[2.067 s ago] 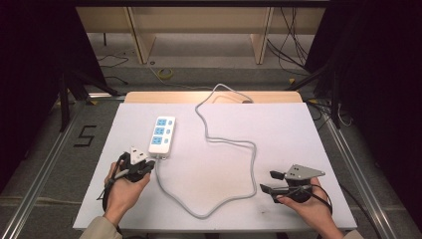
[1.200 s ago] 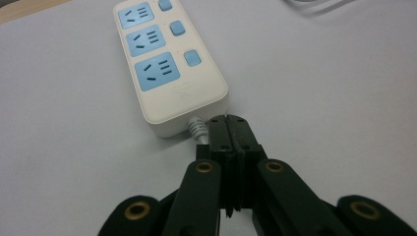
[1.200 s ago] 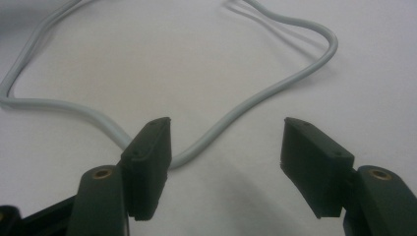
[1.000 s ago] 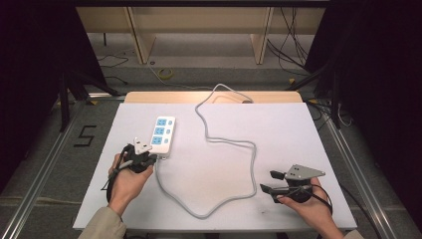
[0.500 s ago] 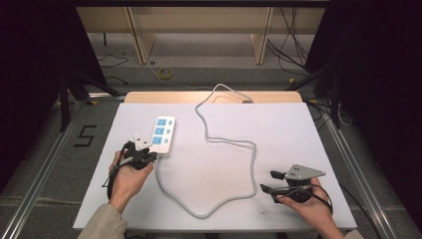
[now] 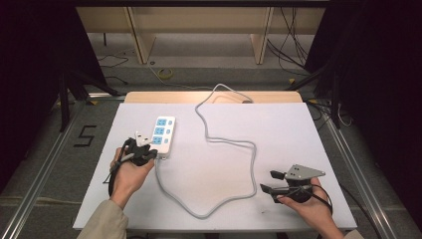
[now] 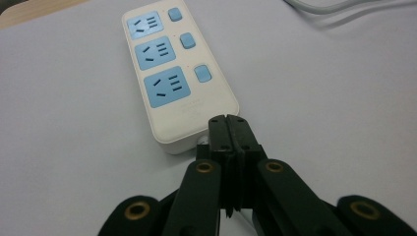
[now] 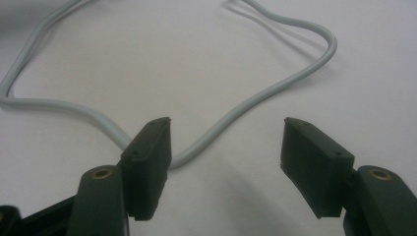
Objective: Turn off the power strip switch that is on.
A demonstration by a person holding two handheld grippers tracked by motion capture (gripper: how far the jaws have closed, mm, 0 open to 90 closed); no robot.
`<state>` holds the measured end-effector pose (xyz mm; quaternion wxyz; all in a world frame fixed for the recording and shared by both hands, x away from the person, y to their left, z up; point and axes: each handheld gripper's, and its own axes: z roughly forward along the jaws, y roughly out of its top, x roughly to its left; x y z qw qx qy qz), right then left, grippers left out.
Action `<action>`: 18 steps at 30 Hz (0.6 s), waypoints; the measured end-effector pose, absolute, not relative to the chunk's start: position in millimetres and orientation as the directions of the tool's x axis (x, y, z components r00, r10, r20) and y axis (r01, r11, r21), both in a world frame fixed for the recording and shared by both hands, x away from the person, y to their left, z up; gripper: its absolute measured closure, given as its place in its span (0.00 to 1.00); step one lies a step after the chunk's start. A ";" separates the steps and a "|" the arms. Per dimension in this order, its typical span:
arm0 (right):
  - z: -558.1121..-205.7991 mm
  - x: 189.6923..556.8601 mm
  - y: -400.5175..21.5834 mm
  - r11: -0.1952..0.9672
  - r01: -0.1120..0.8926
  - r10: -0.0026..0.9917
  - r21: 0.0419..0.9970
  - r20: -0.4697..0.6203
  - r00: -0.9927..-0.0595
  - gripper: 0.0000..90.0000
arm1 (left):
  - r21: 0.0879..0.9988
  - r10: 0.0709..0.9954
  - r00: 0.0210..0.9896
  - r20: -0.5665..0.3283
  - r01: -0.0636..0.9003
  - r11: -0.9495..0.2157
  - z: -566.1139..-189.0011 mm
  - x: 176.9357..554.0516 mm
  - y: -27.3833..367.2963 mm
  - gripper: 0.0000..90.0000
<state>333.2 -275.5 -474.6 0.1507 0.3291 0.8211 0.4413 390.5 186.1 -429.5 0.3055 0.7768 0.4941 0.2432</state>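
A white power strip [image 6: 161,134] with three blue sockets and three switches lies at the left of the white table [image 6: 298,129]. Its grey cable [image 6: 224,142] loops across the middle toward the back edge. My left gripper [image 6: 149,155] is shut, jaws pressed together with nothing between them. In the left gripper view its tips [image 7: 228,120] sit right at the near end of the strip [image 7: 172,78], where the cable leaves. My right gripper [image 6: 268,181] rests open at the front right. In the right gripper view its jaws [image 8: 227,128] stand wide apart, with a bend of the cable [image 8: 246,108] beyond them.
The table's wooden back edge [image 6: 164,97] faces shelving legs and loose cables on the floor. A metal rail [image 6: 348,159] runs along each side. A "5" mark [image 6: 84,135] is on the floor at the left.
My left gripper has crept forward and slightly right to the near end of the power strip. The right gripper and the cable have stayed put.
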 end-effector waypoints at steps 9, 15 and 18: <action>-474.2 332.8 -275.2 0.396 0.410 0.674 0.822 0.043 -0.738 0.41 | 0.707 0.916 0.394 0.079 0.625 -0.330 -427.7 395.0 184.9 1.00; -474.6 333.0 -274.7 0.397 0.410 0.673 0.821 0.043 -0.739 0.41 | 0.701 0.912 0.402 0.077 0.629 -0.336 -427.9 398.2 182.4 1.00; -474.5 332.6 -274.5 0.398 0.409 0.671 0.821 0.043 -0.740 0.41 | 0.697 0.911 0.406 0.078 0.631 -0.341 -428.0 400.0 181.2 1.00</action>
